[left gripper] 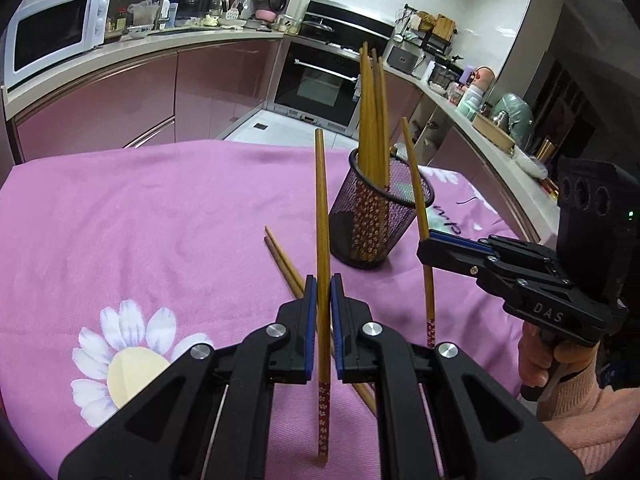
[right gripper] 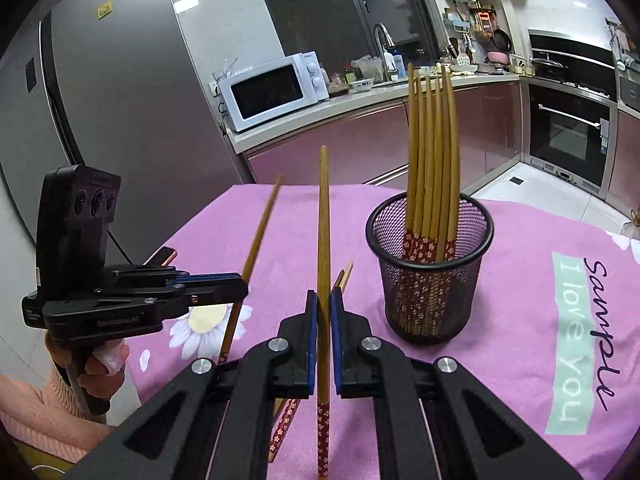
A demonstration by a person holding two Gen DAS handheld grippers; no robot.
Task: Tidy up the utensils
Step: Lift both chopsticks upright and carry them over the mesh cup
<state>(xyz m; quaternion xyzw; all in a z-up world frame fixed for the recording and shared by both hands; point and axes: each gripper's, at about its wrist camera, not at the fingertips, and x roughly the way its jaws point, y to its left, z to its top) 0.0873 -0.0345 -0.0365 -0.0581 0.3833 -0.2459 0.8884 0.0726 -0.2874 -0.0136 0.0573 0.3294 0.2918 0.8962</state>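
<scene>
**Two chopsticks in hand, two left on the bench**

My left gripper (left gripper: pixel 324 292) is closed on a single chopstick (left gripper: pixel 321 216), its blue-padded fingers (left gripper: pixel 309 320) pressed against the shaft a little above the red flowered end, which hangs down below them while the plain tip stands up. My right gripper (right gripper: pixel 324 312) is doing the same with a second chopstick (right gripper: pixel 323 240): clamped tight on the wood, patterned end down, bare end pointing up and nearly vertical. In the left wrist view I can see the right gripper (left gripper: pixel 430 246) from the side with its stick tilted slightly, just beside the holder; in the right wrist view the left gripper (right gripper: pixel 236 290) holds its stick at more of a slant.

Both sticks look clear of the cloth, so I judge the pick-up done for this pair and the drop still ahead.

The black mesh holder (right gripper: pixel 430 216) stands upright on the pink flowered cloth (left gripper: pixel 120 216) covering the bench, near both grippers. It already carries a bundle of chopsticks (right gripper: pixel 432 152), six or so as far as I can count, patterned ends down, leaning together against the far wall.

On the cloth, two loose chopsticks (left gripper: pixel 282 258) lie side by side between my grippers and the holder, partly hidden under the left fingers.

So most of the sorting appears finished: I reckon what is left is to put these two in, then the pair on the bench. I see no other stray utensils.
</scene>
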